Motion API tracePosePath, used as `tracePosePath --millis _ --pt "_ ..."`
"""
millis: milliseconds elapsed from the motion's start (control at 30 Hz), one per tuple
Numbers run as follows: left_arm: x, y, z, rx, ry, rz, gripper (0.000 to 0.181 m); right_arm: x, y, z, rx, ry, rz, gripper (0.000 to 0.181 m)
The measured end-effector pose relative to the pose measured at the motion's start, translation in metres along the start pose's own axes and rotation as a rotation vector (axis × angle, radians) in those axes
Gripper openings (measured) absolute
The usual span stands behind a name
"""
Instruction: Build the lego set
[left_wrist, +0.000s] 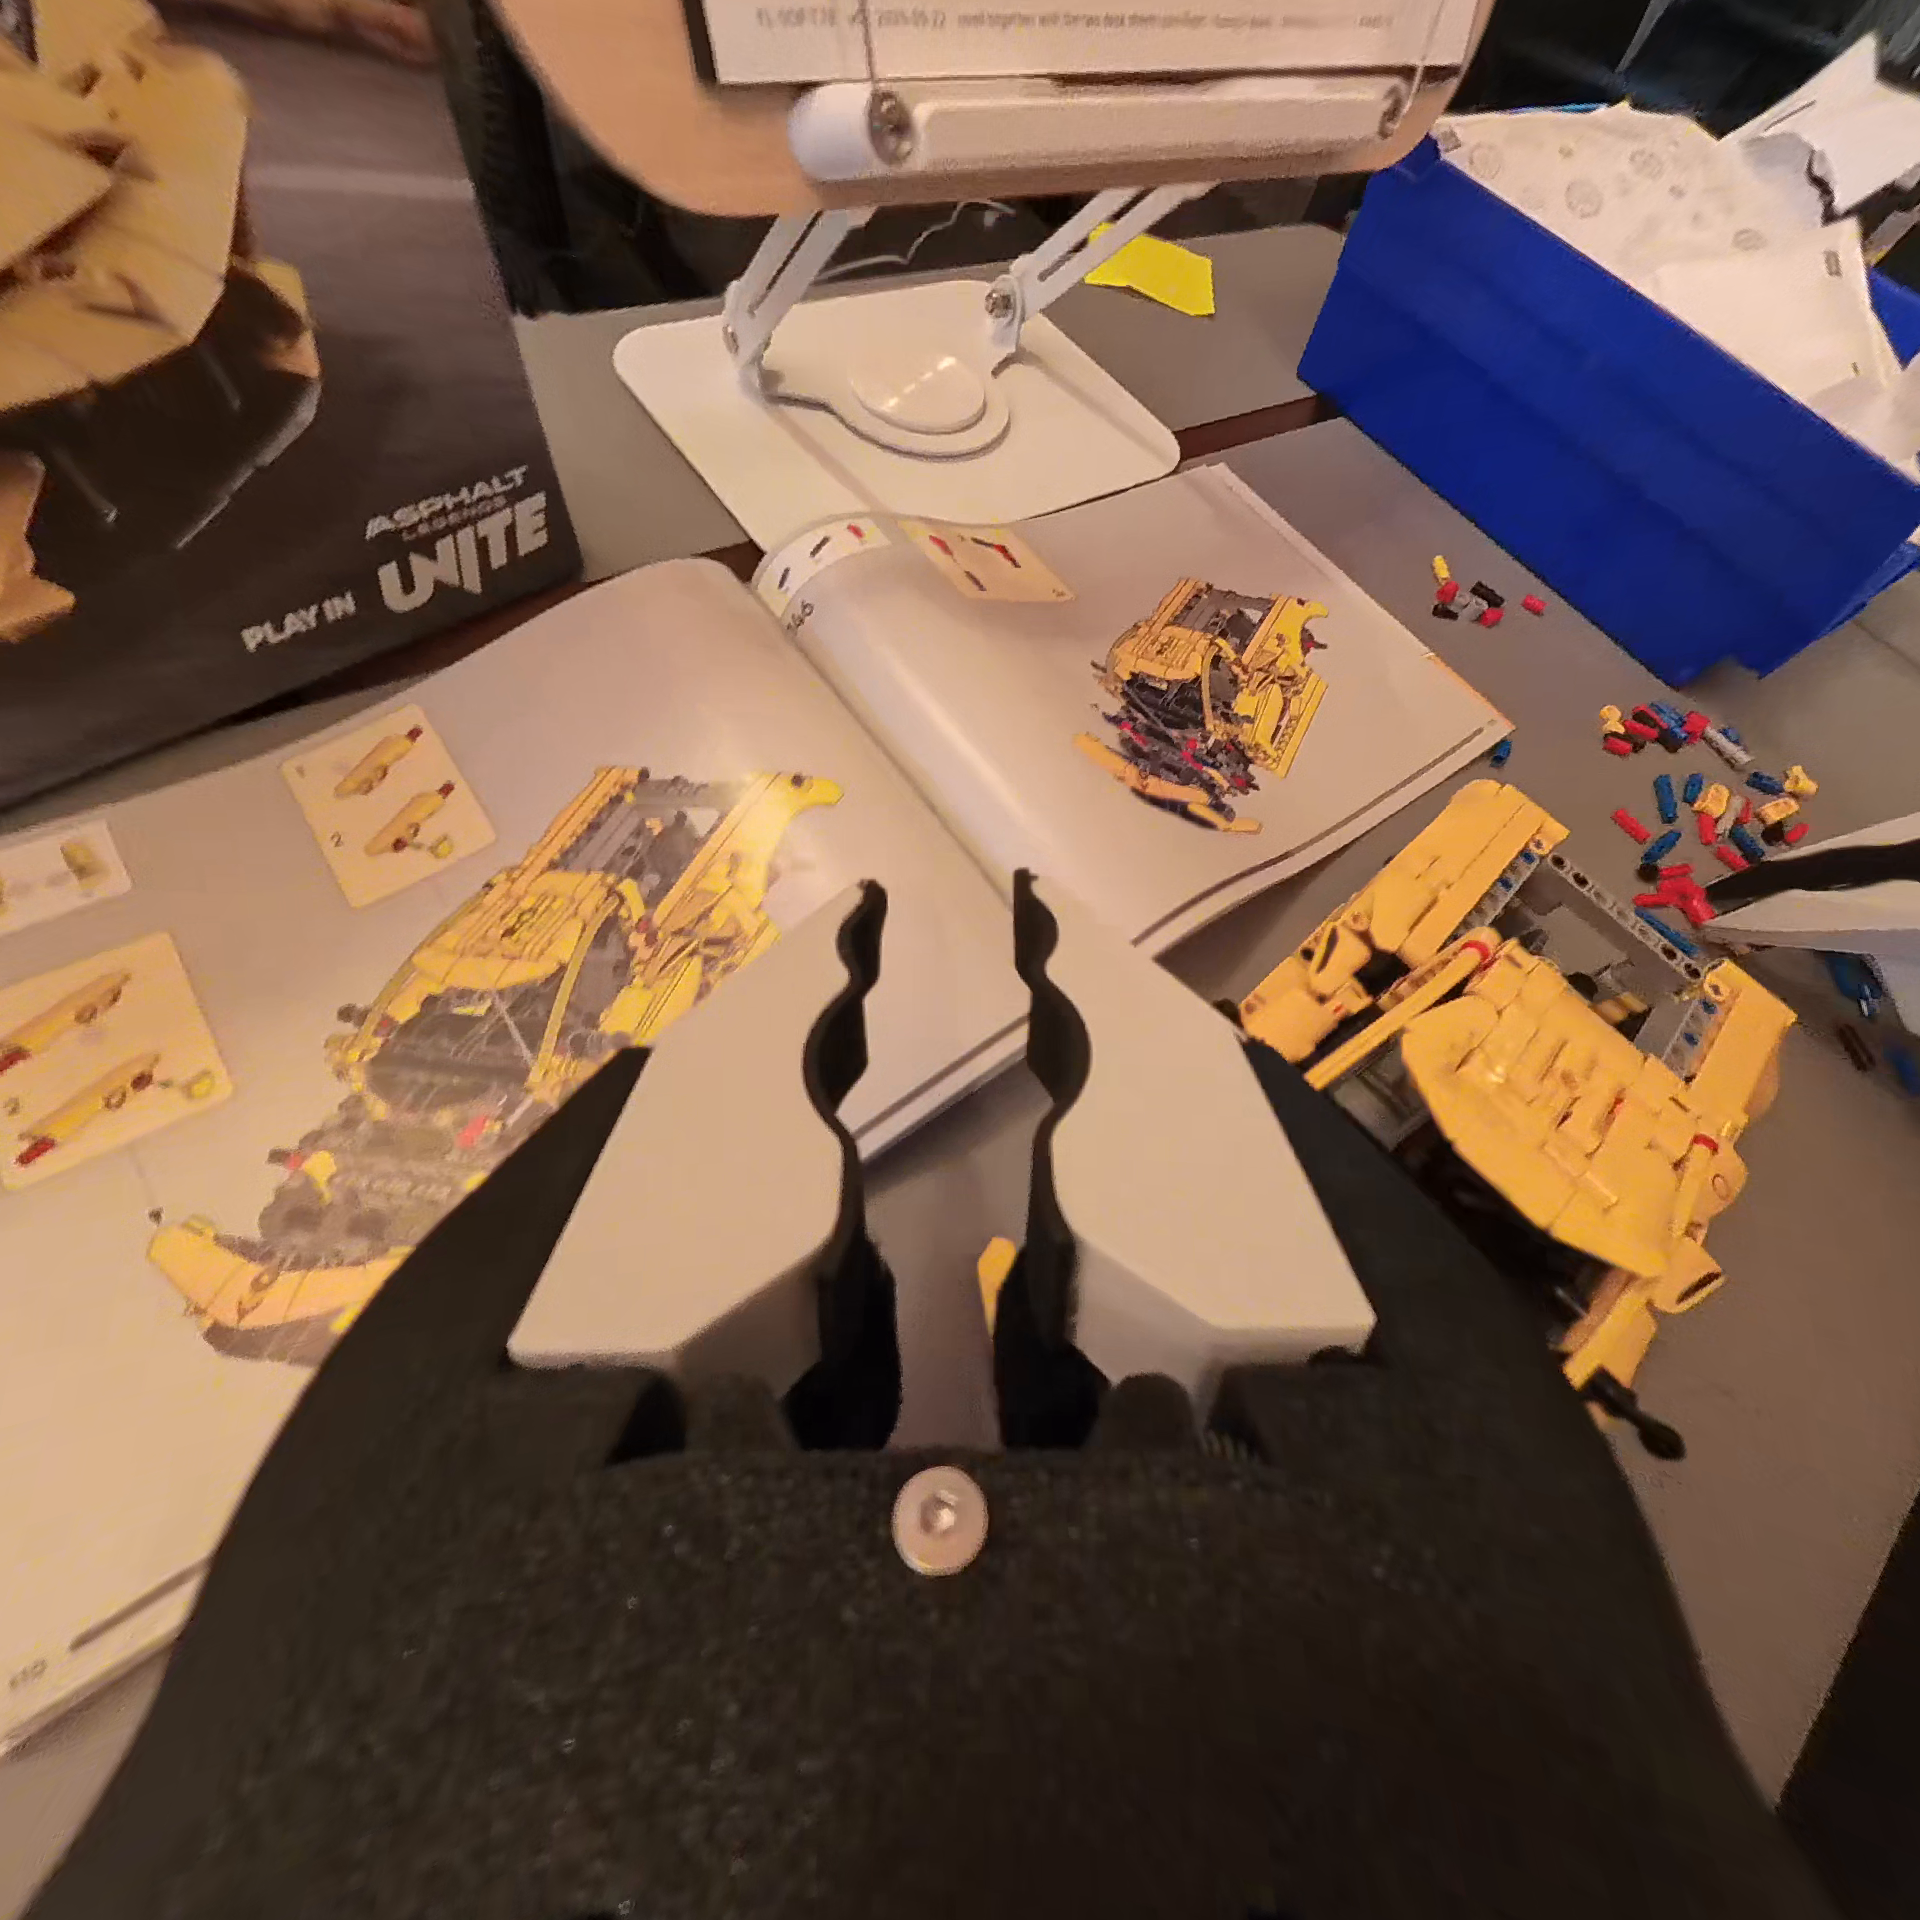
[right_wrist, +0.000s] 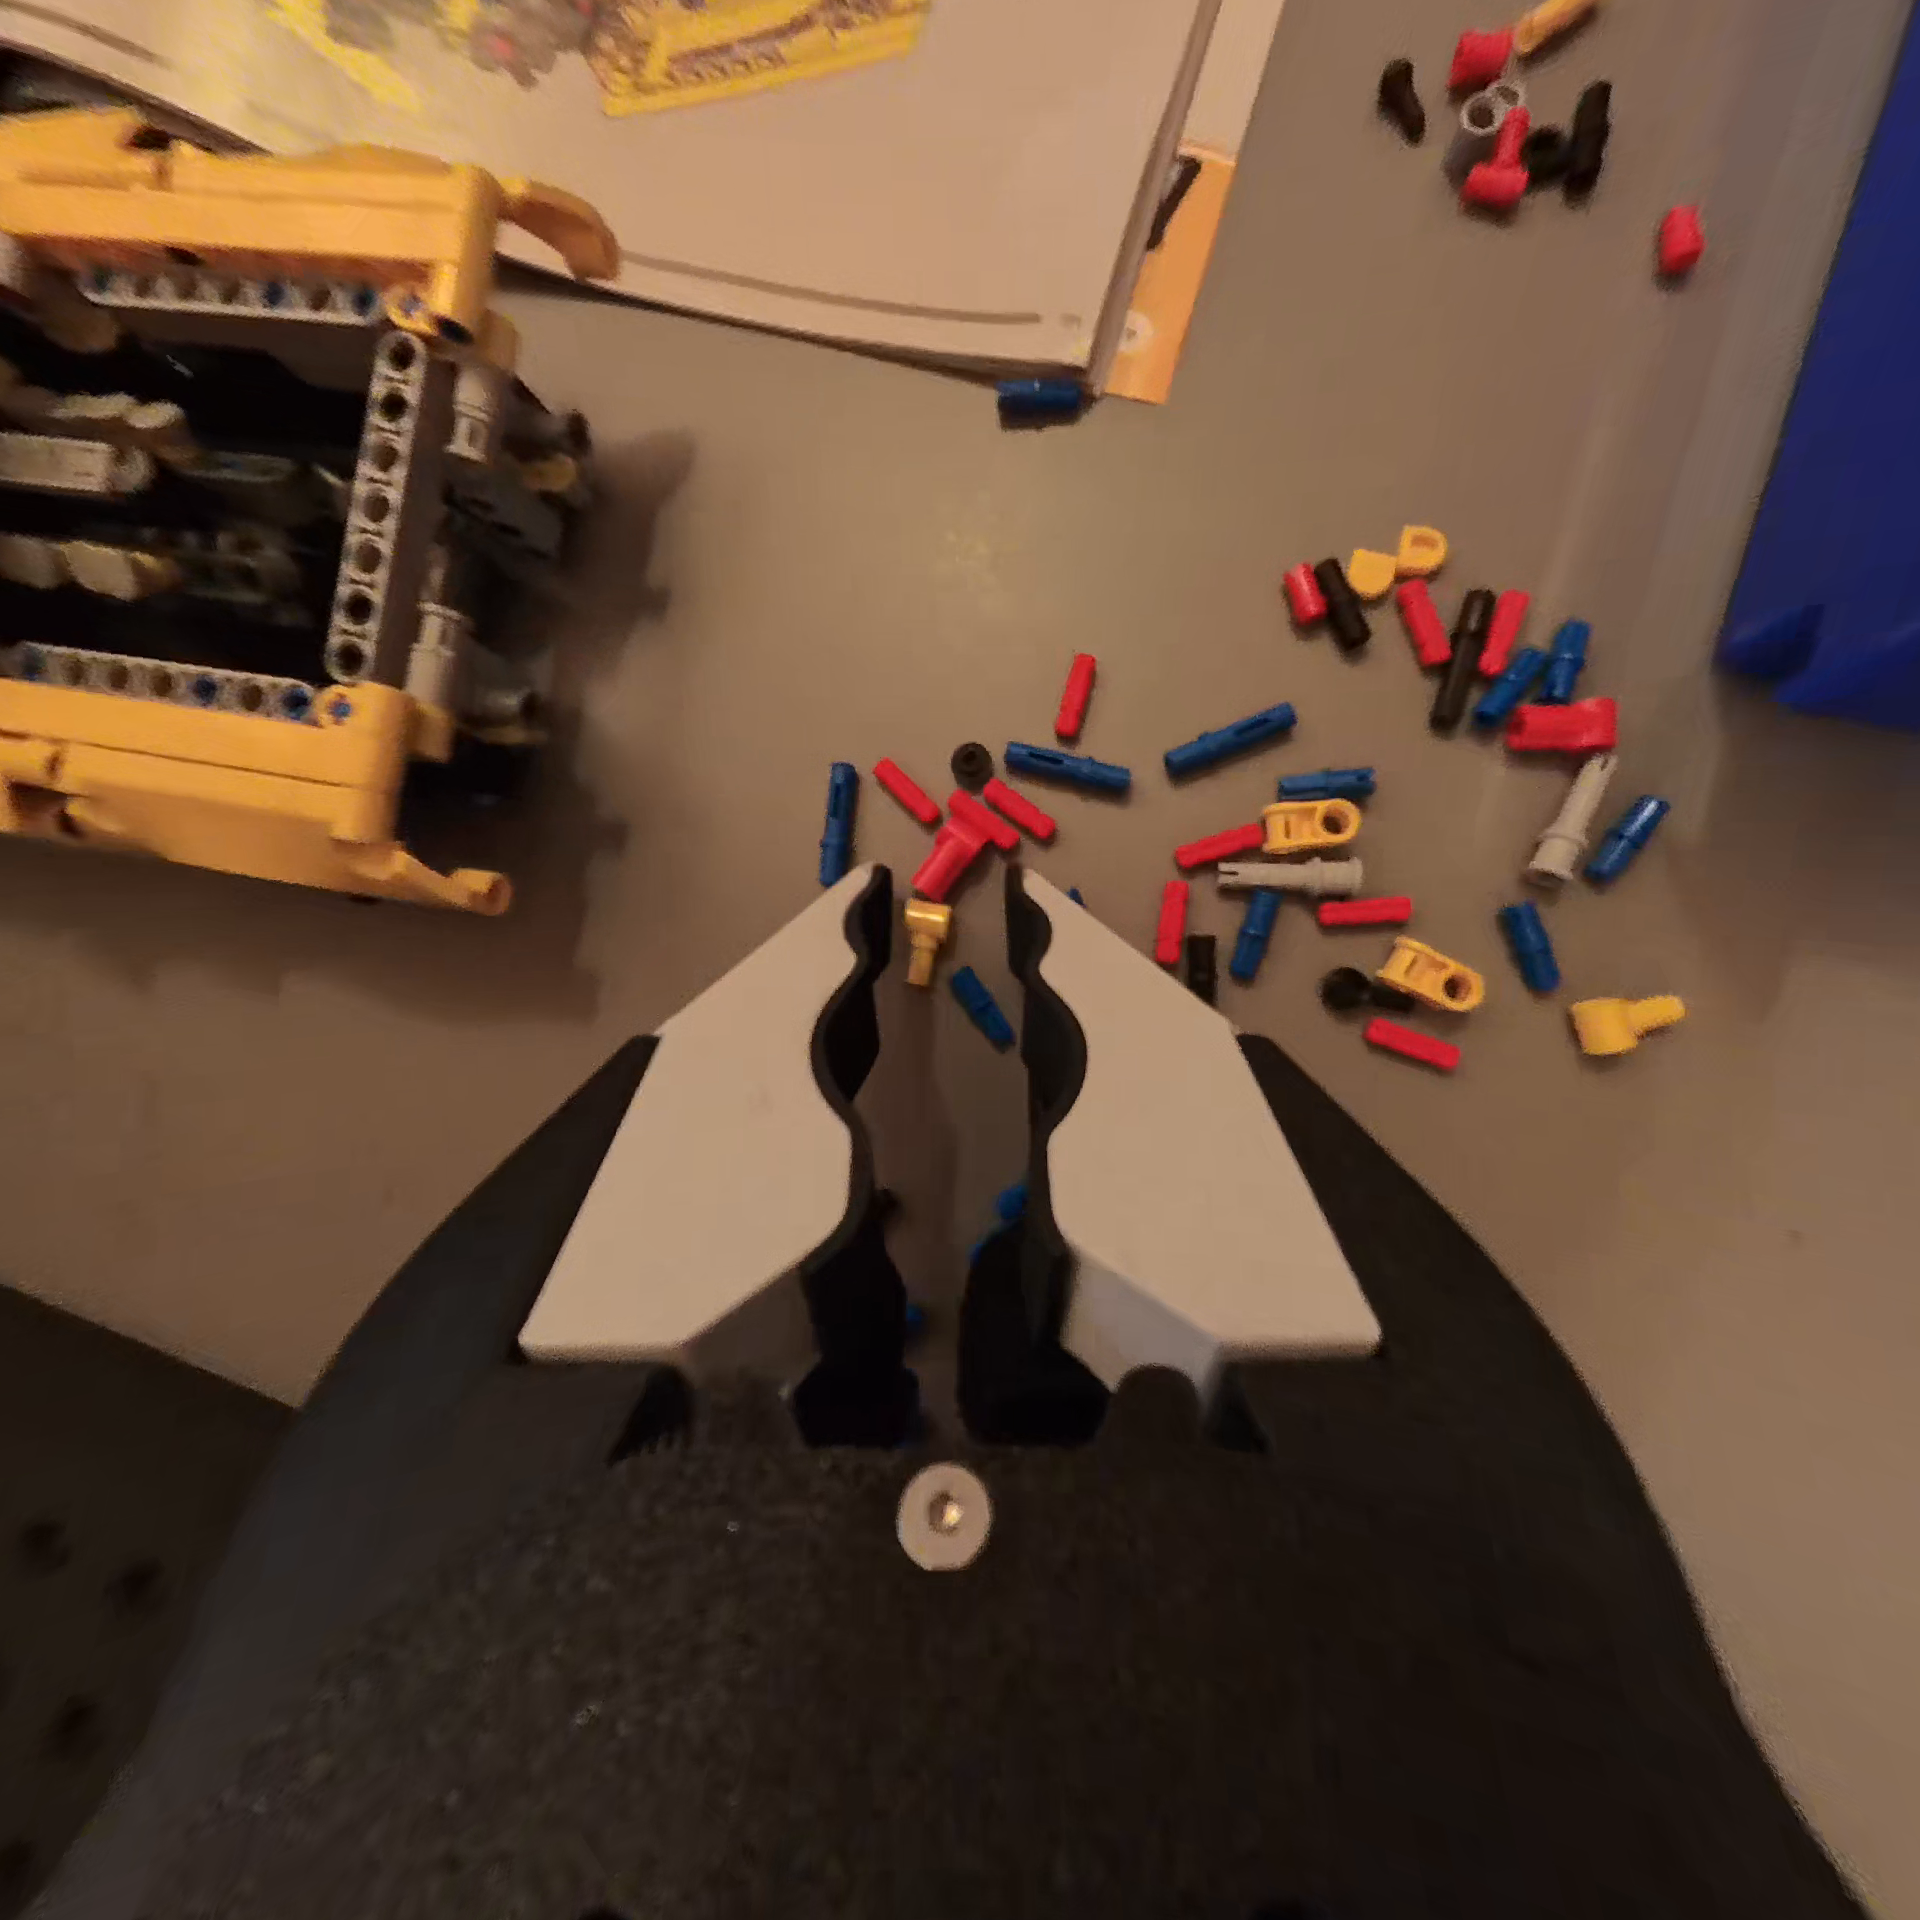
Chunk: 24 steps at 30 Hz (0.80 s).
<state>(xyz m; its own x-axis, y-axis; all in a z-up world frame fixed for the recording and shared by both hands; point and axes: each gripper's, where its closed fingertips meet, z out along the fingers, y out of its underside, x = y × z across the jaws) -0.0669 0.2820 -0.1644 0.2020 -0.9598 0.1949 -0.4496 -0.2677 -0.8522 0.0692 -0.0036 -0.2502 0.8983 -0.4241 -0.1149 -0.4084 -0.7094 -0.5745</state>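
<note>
Grippers over lego parts, nothing held

Left gripper (left_wrist: 945, 904) hangs above the open instruction booklet (left_wrist: 644, 790), jaws spread with a clear gap, nothing between them. Yellow lego model (left_wrist: 1496, 1081) sits on the grey table (left_wrist: 1299, 343) just right of the booklet's lower corner; its long axis runs diagonally in the left wrist view, open grey-beam frame end up toward the loose pins, closed yellow end down toward the camera. Dark set box (left_wrist: 281, 499) stands at upper left, white stand (left_wrist: 904, 405) behind the booklet, blue bin (left_wrist: 1590, 457) with paper bags at upper right.

Right gripper (right_wrist: 948, 883) is low over the scattered pins (right_wrist: 1351, 831), jaws spread, empty. Red pin piece (right_wrist: 961, 847) lies just past the fingertips, tilted; small yellow connector (right_wrist: 925, 940) and a blue pin (right_wrist: 982, 1003) lie on the table in the gap between the fingers, contact with them unclear. In the right wrist view the model's open frame end faces right toward the pins, its long axis going off the left edge. Blurred image, fine detail unclear.
</note>
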Motion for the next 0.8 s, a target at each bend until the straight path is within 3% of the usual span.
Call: tracePosePath --millis 200,300,367,467,567,667,800 --pt "-0.005 0.002 -0.005 0.020 0.075 -0.090 0.025 -0.002 0.000 0.001 -0.015 0.021 -0.020 0.008" --pt "-0.004 0.001 -0.006 0.030 0.084 -0.064 0.025 -0.005 -0.007 -0.015 0.010 0.040 -0.067 0.007" --pt "-0.008 0.003 -0.007 0.025 0.067 -0.046 0.025 -0.035 -0.014 -0.034 0.049 -0.082 -0.171 0.007" --pt "-0.010 0.001 -0.009 0.040 0.083 -0.075 0.025 -0.118 0.014 -0.055 -0.003 -0.420 -0.436 0.007" --pt "-0.008 0.000 -0.010 0.043 0.115 -0.111 0.025 -0.145 0.027 -0.040 0.009 -0.426 -0.500 0.007" --pt "-0.009 -0.001 -0.012 0.050 0.112 -0.109 0.025 -0.140 0.039 -0.018 -0.053 -0.364 -0.508 0.007" --pt "-0.010 -0.001 -0.011 0.050 0.112 -0.109 0.025 -0.140 0.044 -0.009 -0.063 -0.360 -0.526 0.008"
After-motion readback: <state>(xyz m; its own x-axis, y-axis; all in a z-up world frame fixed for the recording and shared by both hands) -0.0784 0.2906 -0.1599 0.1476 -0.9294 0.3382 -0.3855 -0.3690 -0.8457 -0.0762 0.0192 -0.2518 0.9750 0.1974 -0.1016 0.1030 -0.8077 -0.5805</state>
